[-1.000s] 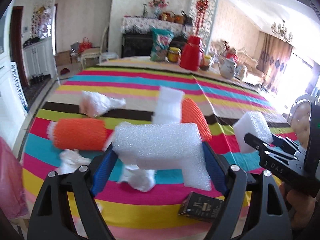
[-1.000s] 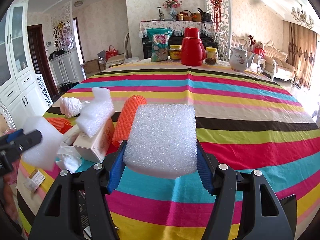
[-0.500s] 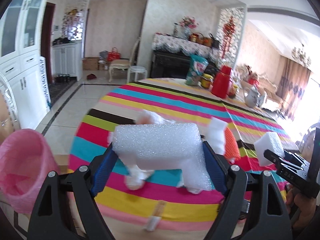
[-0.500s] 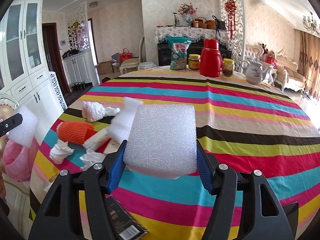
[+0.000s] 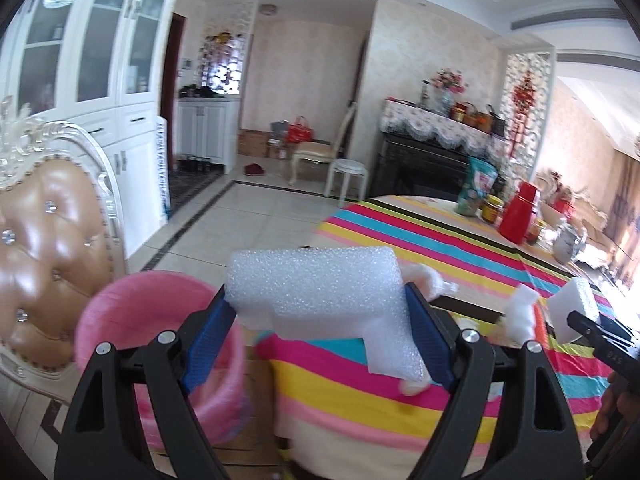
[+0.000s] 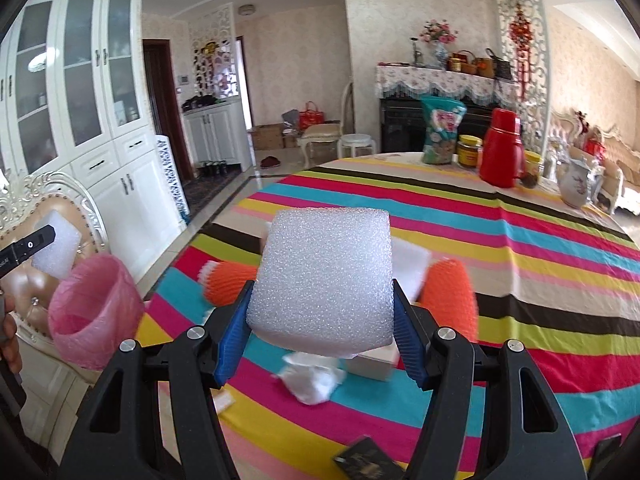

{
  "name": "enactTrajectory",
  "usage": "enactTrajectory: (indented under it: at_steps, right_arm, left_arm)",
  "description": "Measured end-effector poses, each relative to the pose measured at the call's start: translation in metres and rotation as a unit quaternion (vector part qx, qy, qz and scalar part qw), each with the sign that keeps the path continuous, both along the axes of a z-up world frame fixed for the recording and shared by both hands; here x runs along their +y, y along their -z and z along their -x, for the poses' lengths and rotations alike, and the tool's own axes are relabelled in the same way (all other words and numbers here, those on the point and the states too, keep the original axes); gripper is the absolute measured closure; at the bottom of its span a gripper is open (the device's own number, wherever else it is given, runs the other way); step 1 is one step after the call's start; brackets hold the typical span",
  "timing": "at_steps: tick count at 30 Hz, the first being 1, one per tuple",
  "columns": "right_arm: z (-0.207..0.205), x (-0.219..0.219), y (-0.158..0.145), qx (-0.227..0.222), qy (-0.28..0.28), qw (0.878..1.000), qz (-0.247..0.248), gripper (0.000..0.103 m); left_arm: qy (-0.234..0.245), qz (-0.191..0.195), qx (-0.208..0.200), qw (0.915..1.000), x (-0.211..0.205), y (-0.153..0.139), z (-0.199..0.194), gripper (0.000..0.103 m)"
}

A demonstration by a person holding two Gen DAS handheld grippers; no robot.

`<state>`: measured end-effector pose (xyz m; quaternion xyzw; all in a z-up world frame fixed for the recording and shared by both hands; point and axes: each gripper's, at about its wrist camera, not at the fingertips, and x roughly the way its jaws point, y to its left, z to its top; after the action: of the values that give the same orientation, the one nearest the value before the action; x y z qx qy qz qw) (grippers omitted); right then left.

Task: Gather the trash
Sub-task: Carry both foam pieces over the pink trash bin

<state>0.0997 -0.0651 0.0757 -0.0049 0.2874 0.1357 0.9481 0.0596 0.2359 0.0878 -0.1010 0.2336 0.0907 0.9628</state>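
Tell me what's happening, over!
Left gripper shut on foam, near pink bin. Right gripper shut on foam block, over table. Path looks clear.

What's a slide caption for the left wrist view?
Left gripper carries white foam block toward pink-lined bin beside striped table.

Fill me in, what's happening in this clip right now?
A person is clearing trash off the striped tablecloth. The left hand-held gripper is clamped on an L-shaped white foam piece, beside the pink-lined trash bin next to the table. The right hand-held gripper grips a white foam block over the table. Orange foam nets and crumpled tissues are not yet collected.
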Motion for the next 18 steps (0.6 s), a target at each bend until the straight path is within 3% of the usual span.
enactTrajectory:
  at_steps: [18]
  right_arm:
    - [-0.009, 0.220, -0.014, 0.002, -0.171, 0.985, 0.009, 0.042]
  left_arm:
    - [-0.088, 0.008, 0.003, 0.9961, 0.131, -0.005, 0.041, 0.022]
